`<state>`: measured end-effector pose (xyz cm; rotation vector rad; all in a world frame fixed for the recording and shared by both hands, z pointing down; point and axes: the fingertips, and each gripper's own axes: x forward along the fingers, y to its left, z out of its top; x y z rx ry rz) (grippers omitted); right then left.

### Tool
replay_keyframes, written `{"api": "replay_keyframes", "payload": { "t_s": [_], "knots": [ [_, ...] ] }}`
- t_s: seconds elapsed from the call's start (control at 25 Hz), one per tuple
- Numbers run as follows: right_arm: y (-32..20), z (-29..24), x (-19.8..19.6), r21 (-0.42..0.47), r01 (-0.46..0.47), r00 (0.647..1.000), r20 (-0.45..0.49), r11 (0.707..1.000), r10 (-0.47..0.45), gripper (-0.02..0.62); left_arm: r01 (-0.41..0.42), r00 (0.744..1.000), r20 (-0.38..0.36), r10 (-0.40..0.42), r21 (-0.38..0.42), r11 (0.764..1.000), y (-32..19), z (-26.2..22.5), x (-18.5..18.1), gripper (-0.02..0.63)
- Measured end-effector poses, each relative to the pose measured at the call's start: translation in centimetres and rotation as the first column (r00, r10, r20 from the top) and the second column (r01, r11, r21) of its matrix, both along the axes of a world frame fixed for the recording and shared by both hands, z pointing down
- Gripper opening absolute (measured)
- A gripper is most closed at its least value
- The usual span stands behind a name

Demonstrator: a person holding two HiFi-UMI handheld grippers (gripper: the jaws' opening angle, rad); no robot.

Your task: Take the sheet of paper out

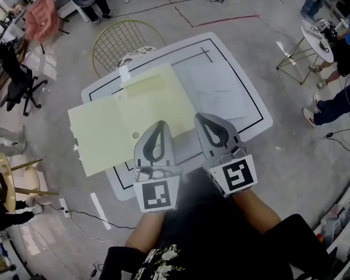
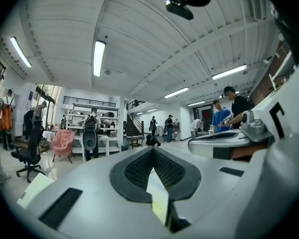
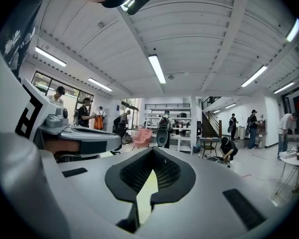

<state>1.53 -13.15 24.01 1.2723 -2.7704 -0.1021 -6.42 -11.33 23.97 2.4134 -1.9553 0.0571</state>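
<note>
Hovering clenched on nothing, the left tool [image 1: 160, 125] sits over the near edge of the open yellow folder [image 1: 102, 136] and the right tool [image 1: 200, 118] beside its near-right corner. The sheet of paper [image 1: 214, 89] lies flat on the counter [image 1: 258, 120] right of the folder, seemingly already out, its long axis pointing away from the person. Next, probably, withdrawing.

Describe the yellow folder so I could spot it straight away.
Find the white table with the black border line, next to the wire chair. On its left half lies the open folder, spilling over the table's left edge. It is the only pale yellow thing on it; the sheet beside it is white.
</note>
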Motion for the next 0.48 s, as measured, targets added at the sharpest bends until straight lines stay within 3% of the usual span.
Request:
{"api": "replay_keyframes", "payload": {
  "t_s": [0.48],
  "knots": [
    [1.0, 0.3, -1.8, 0.02, 0.007, 1.0, 0.002, 1.0, -0.007, 0.0, 0.023, 1.0, 0.009, -0.023, -0.005, 1.0, 1.1, 0.8, -1.9, 0.002]
  ]
}}
